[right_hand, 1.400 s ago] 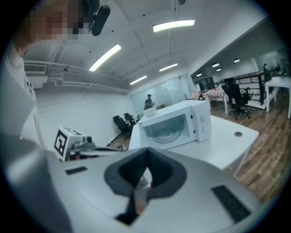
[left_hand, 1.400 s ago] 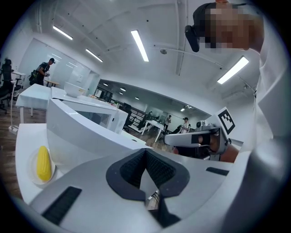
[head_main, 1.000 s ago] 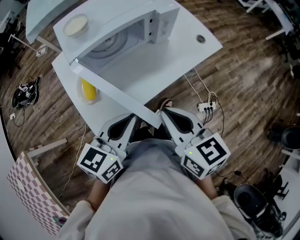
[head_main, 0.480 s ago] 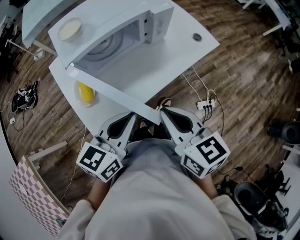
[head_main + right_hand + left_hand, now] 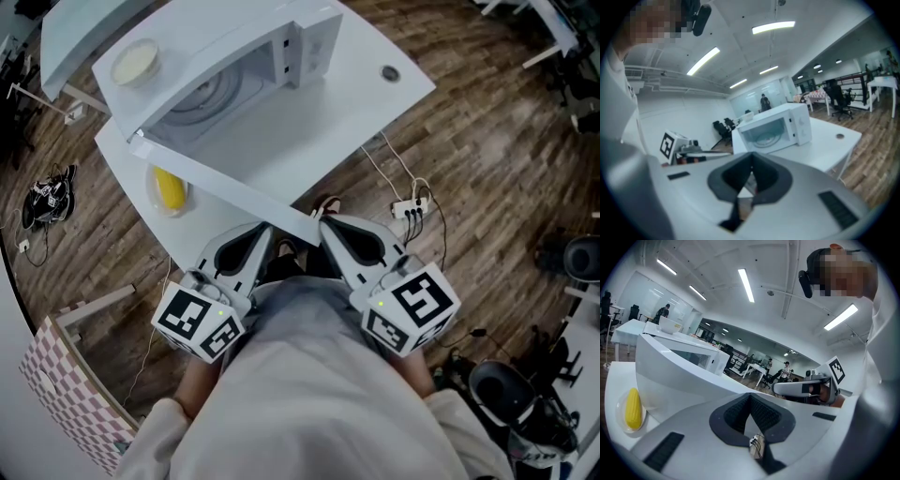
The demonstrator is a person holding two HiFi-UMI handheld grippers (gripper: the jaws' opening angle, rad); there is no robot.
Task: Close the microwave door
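Observation:
The white microwave [image 5: 234,56] stands on the white table [image 5: 356,94] with its cavity and glass turntable [image 5: 211,94] showing. Its door [image 5: 216,180] hangs wide open and reaches toward me. In the right gripper view the microwave [image 5: 787,126] faces me. In the left gripper view the door [image 5: 675,376] fills the left side. My left gripper [image 5: 267,234] and right gripper [image 5: 325,226] are held close to my body at the table's near edge. Both are shut and hold nothing, the left gripper [image 5: 751,397] and the right gripper [image 5: 751,168] alike. Neither touches the door.
A bowl [image 5: 134,61] sits on top of the microwave. A corn cob on a plate [image 5: 170,189] lies on the table left of the door. The table has a cable hole [image 5: 389,72]. A power strip [image 5: 412,211] and cables lie on the wooden floor.
The head view has shifted slightly, so the microwave and table sit a little further left. Both grippers stay where they were, still shut.

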